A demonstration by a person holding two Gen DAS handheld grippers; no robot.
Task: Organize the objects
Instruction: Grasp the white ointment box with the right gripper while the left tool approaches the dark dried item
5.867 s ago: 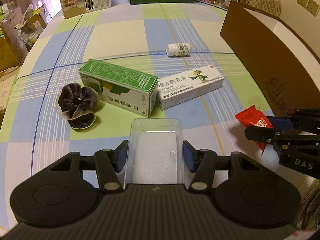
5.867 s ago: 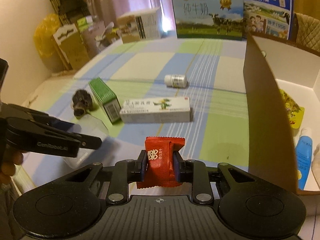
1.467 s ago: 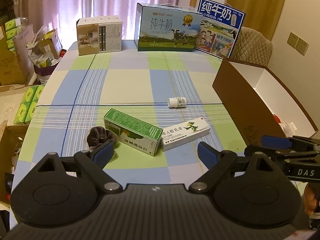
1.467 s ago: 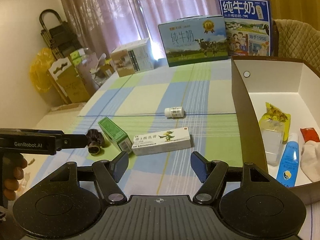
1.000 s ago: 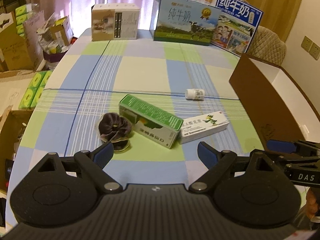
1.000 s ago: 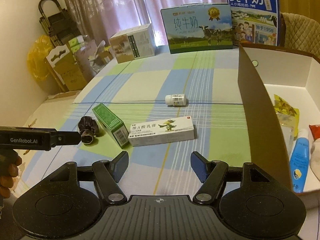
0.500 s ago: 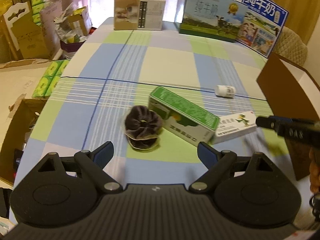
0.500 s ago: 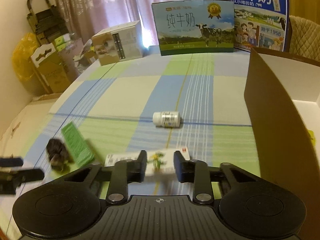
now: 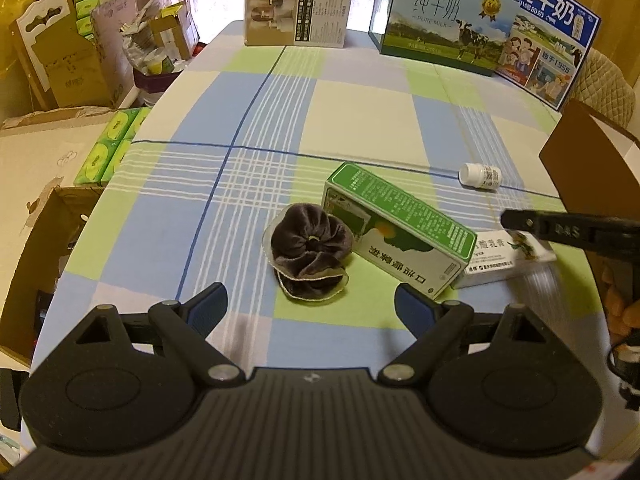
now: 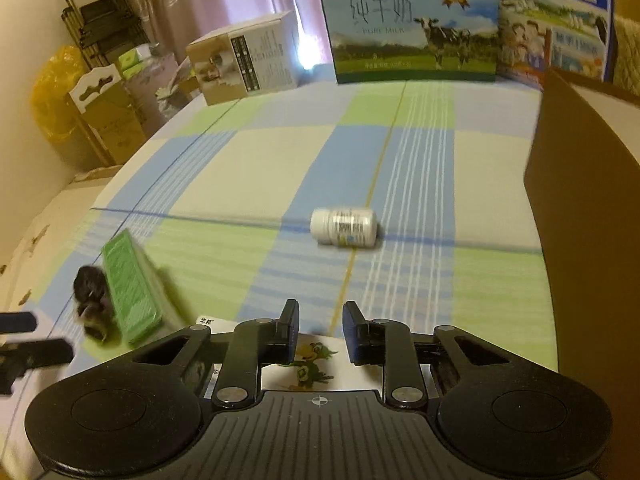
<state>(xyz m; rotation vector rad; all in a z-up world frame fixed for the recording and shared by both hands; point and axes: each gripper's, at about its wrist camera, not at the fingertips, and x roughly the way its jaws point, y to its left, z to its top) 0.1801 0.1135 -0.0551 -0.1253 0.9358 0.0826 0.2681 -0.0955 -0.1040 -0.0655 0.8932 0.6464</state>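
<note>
Right wrist: right gripper closed, empty.

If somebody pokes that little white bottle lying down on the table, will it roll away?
Probably. The white bottle is round and lies on its side, so a nudge could roll it. The tablecloth looks flat, with nothing close to stop it. It looks small, likely light.

One dark velvet scrunchie, one green carton, one white ointment box, one small white pill bottle, two milk cartons at twelve o'clock, one beige box, one brown open box, two grippers.
</note>
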